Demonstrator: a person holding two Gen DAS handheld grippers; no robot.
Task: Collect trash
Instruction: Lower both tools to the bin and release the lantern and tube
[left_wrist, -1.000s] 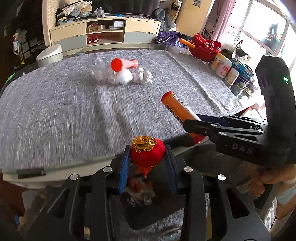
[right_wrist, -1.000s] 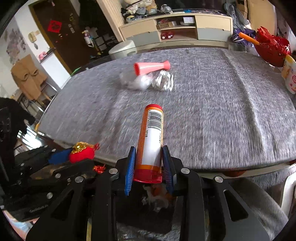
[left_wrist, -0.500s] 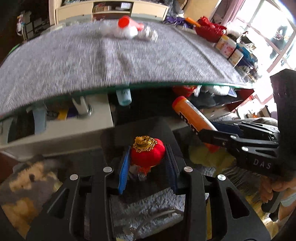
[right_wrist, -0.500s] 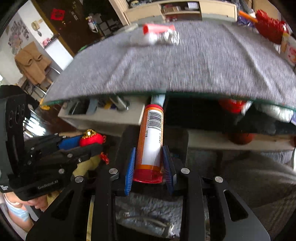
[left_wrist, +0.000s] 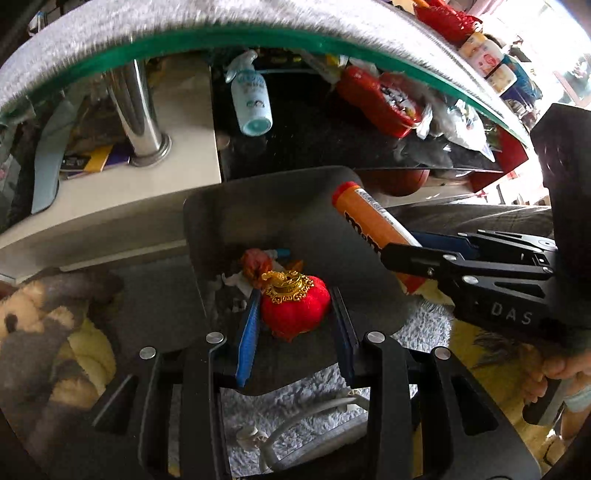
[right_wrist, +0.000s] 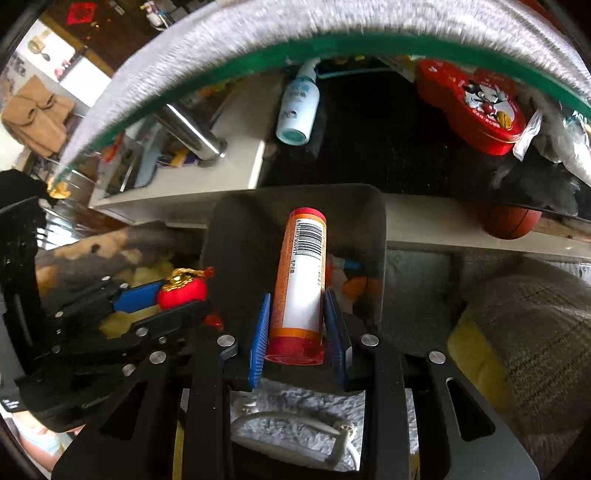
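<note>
My left gripper is shut on a small red lantern ornament with a gold cap. It hangs over a dark grey trash bin that stands on the floor below the table edge. In the right wrist view my right gripper is shut on an orange tube with a barcode label, its red end between the blue pads. The tube points over the same trash bin, which holds some scraps. The left wrist view also shows the right gripper with the orange tube, close beside the lantern.
The glass table edge with its grey cover arches overhead. On the shelf under it lie a white spray bottle, a red tin and plastic bags. A chrome table leg stands left. White cable lies on the fluffy rug.
Both grippers have sunk from above the tabletop to below its edge, over the trash bin. Each keeps its hold on its object.
</note>
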